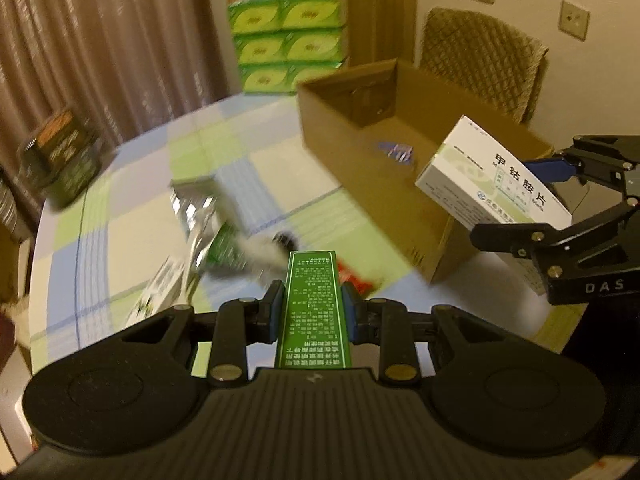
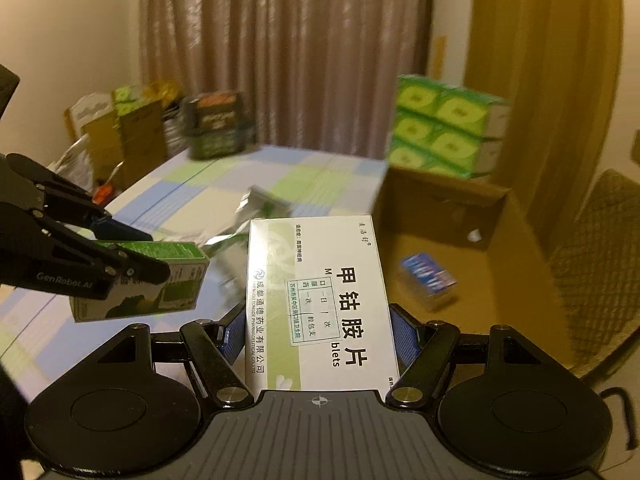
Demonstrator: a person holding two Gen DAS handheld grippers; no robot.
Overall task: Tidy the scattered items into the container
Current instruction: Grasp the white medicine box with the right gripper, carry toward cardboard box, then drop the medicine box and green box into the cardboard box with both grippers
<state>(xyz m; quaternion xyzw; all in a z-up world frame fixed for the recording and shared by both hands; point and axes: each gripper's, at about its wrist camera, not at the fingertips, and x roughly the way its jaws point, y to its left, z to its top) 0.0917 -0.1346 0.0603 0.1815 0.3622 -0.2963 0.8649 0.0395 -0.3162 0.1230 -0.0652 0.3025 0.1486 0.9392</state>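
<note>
Cardboard box [image 1: 360, 160] lies ahead; left tool [image 1: 311, 312] pinches green carton [image 1: 310, 312], right tool [image 2: 318, 332] clamps white carton [image 2: 320, 300].

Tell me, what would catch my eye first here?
Two boxes held in the air: a white medicine box clamped in the right tool, and a narrow green box in the left tool. Beyond them stands an open cardboard box with a blue pack inside.

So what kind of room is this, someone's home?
Most likely a home dining room: a round table under a checked cloth, a chair with a quilted cover, brown curtains, and stacked green tissue boxes by the wall.
</note>
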